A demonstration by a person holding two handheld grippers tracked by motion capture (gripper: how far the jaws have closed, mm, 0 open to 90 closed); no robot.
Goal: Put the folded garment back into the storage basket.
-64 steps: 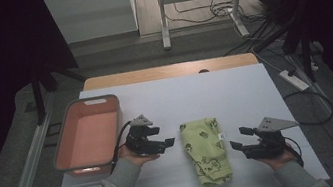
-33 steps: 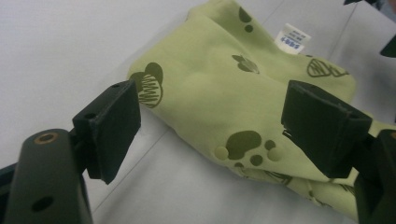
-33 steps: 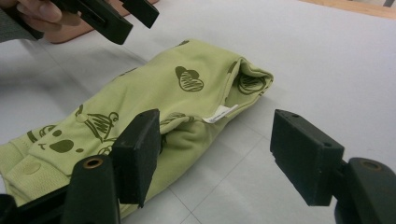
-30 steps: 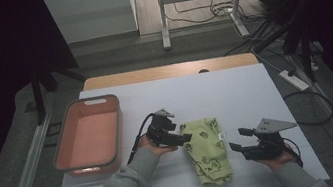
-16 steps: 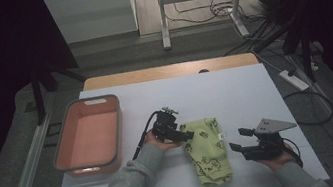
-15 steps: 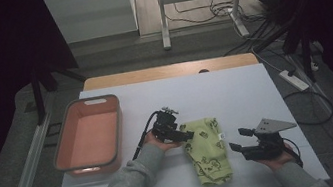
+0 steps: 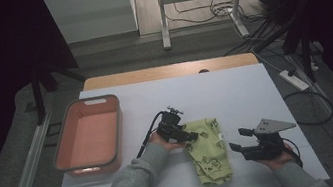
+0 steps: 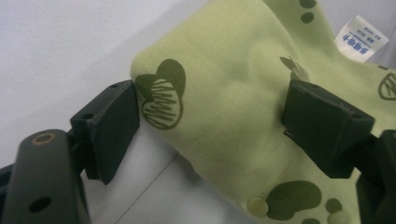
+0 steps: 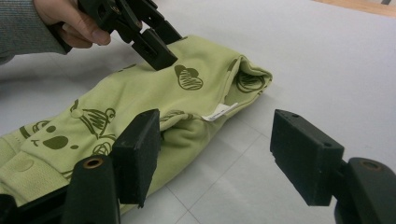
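Your left gripper [image 7: 189, 135] sits at the upper left corner of the green garment [image 7: 210, 150], its fingers [image 8: 112, 126] spread wide with that corner lying between them; in the left gripper view one finger just meets the cloth's edge and the other rests over the fabric, but they do not pinch it. The garment lies folded and flat on the tabletop [image 7: 235, 92], near the middle of the front half, stretching from 12 toward 6 o'clock, with dark printed shapes and a small white label [image 9: 219, 112] showing at its open end. Your right gripper [image 7: 238, 143] hovers just beside the garment at its 3 o'clock side, pointing toward it, fingers [image 9: 306, 161] wide apart with nothing between them but bare tabletop and the cloth's edge near one finger. A pink bin [image 7: 77, 163] stands well apart at 9 o'clock from the garment, along the tabletop's left edge.
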